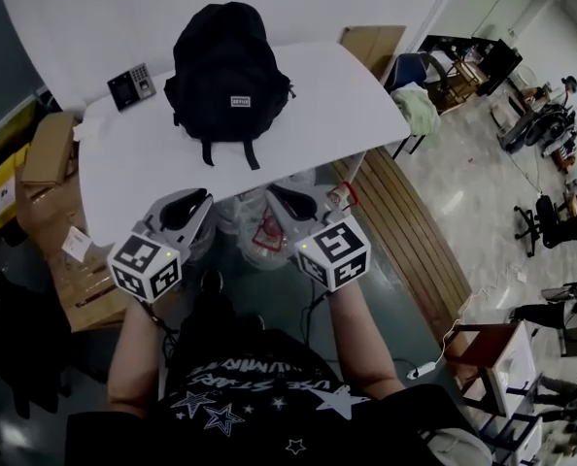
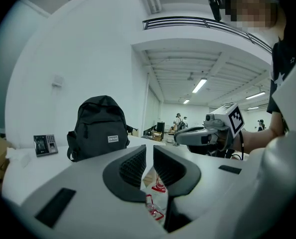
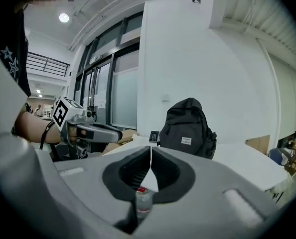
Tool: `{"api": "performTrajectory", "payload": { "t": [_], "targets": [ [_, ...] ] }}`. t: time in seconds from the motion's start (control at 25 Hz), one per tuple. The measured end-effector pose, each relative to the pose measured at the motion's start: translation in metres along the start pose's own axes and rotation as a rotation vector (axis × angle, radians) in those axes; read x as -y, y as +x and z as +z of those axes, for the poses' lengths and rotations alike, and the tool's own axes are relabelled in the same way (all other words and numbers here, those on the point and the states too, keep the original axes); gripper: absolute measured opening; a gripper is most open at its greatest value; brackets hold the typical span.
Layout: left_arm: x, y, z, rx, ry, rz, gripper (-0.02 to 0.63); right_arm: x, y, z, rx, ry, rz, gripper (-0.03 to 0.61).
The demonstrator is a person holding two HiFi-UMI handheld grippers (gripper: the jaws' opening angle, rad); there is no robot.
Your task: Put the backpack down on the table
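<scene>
The black cloth backpack (image 1: 228,71) is matt and woven. The white table (image 1: 337,115) looks smooth and faintly satin. The grey left gripper (image 2: 149,156) and right gripper (image 3: 150,153) have matt plastic shells and ribbed black pads. The brown box (image 1: 48,149) is dull cardboard.

Item list, legible txt only, for you to check:
1. Backpack (image 2: 99,128): small white label (image 2: 114,139) on front pocket, reads "ZEYUE". Only txt you can read for sure.
2. Left gripper (image 1: 200,199), right gripper (image 1: 275,195): cube on each w/ square b/w marker codes; no letters or nos.
3. Your shirt (image 1: 269,396): white lettering betw. stars, not legible.
4. Keypad unit (image 1: 131,86) on table: keys too small to read.
5. Plastic bag (image 1: 264,231): red print, illegible.
</scene>
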State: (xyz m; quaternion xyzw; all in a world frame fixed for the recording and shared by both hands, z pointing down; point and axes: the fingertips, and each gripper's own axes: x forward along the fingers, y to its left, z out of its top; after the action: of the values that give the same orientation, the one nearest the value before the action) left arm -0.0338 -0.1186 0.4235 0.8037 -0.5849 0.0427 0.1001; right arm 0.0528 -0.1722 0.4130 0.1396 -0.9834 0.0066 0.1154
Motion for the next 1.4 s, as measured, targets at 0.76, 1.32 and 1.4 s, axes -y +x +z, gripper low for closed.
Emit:
{"api": "performTrajectory", "payload": {
  "t": [0.76, 1.32, 1.4],
  "targets": [
    [-0.047, -0.070, -0.013, 0.022, -0.047, -0.034, 0.052, -0.050, 0.031, 0.020, -0.043, -0.042, -0.085, 0.002],
    [-0.083, -0.170, -0.035, 0.027, -0.041, -0.071, 0.052, -0.135, 0.054, 0.015, -0.089, -0.021, -0.174, 0.002],
    [-0.085, -0.180, -0.040, 0.022, -0.045, -0.073, 0.052, -0.146, 0.054, 0.011, -0.092, -0.010, -0.178, 0.002]
  ]
}}
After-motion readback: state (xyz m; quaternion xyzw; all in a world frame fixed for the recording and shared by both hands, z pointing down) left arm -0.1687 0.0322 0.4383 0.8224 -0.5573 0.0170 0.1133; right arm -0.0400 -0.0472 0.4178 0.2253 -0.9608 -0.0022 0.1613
